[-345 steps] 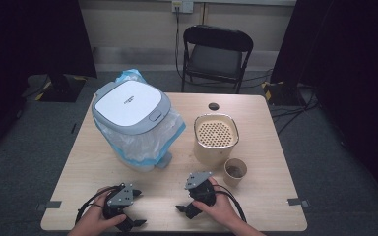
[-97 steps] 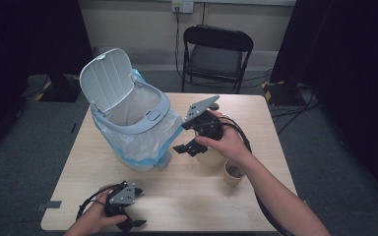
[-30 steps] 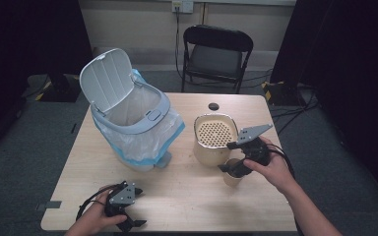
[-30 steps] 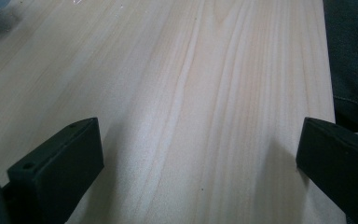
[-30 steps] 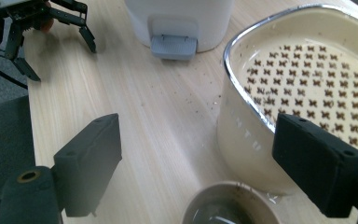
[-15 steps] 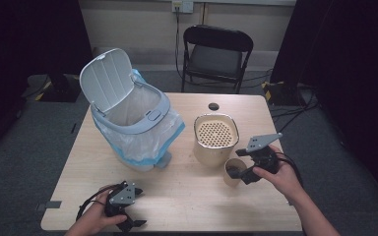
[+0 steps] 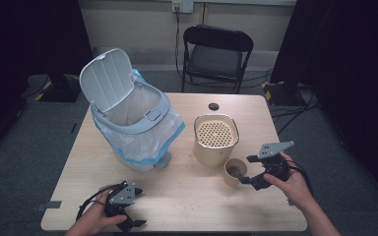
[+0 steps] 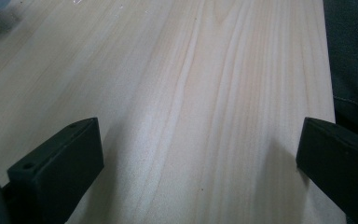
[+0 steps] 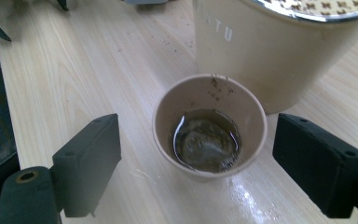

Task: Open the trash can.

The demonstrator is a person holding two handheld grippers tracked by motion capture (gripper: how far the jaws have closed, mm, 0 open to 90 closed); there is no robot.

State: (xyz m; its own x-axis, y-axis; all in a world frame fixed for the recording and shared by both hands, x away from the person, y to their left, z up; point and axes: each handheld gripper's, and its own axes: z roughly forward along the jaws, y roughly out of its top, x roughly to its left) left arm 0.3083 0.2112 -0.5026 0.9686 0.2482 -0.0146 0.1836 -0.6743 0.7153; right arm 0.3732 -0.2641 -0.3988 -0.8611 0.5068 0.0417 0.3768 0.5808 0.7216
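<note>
A: Pale wooden table (image 9: 65, 70), matt, fine straight grain, dark crumbs near the small tan paper cup (image 9: 209, 126).

B: That cup looks matt outside; the brown liquid in it shines, and a wet gloss sits on the wood just beside it.

A: Cream plastic canister (image 7: 215, 142), smooth, with a perforated top.

B: And the grey plastic bin (image 7: 128, 110), satin-smooth, lined with thin crinkled glossy film.

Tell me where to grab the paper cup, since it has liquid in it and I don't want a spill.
Grip the paper cup across its side wall, coming level from the open side away from the beige container behind it. It stands upright with dark liquid inside, so keep it vertical. The right gripper is open, its jaws flanking the cup.
</note>
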